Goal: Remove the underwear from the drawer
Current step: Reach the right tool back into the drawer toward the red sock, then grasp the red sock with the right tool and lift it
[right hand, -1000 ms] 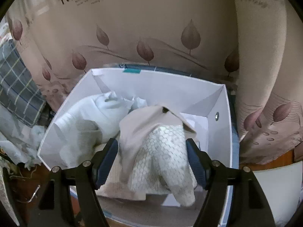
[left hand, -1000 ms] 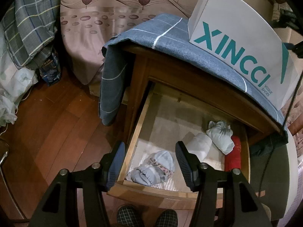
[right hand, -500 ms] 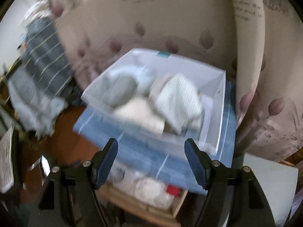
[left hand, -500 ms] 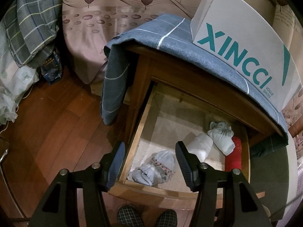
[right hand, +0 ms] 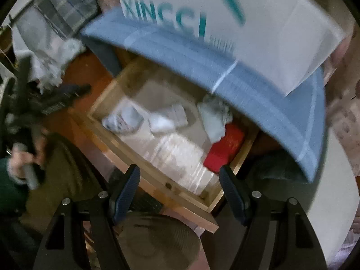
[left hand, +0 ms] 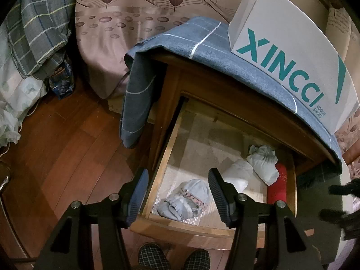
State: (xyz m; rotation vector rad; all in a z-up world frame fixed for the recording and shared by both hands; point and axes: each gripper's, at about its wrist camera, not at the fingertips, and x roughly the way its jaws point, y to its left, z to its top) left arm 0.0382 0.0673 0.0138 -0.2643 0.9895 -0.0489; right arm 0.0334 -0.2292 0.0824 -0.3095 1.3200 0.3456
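The wooden drawer (left hand: pixel 167 157) stands pulled out of a nightstand (left hand: pixel 225 94) draped with a blue cloth (left hand: pixel 180 36); a white shoe box (left hand: pixel 290 51) printed in teal sits on top of the cloth. Four rolled pieces of underwear lie on the drawer's pale liner. A grey bundle with a patterned band (left hand: pixel 186 200) lies near the front left corner. A white roll (left hand: pixel 238 177) lies to its right, a pale grey-green bundle (left hand: pixel 263 164) lies further right and back, touching the white roll, and a red roll (left hand: pixel 277 186) lies along the right wall.

The left gripper (left hand: pixel 177 198) hangs above the drawer's front left corner with its jaws apart and nothing between them. In its view the grey bundle shows in the gap between the fingers, below them and not touched; the left finger (left hand: pixel 138 193) lines up with the drawer's left wall.

The right gripper (right hand: pixel 180 193) is likewise released and empty, poised over the drawer's front rail. Its picture is blurred. The red roll (right hand: pixel 225 148) lies just beyond its right finger (right hand: pixel 231 193), with the pale bundle (right hand: pixel 213 114) behind it and the white roll (right hand: pixel 166 117) and grey bundle (right hand: pixel 122 119) off to the left. At the left edge of that view a hand (right hand: pixel 20 159) grips the left gripper's handle.

Plaid slippers (left hand: pixel 173 258) show on the wood floor (left hand: pixel 67 146) below the drawer front.
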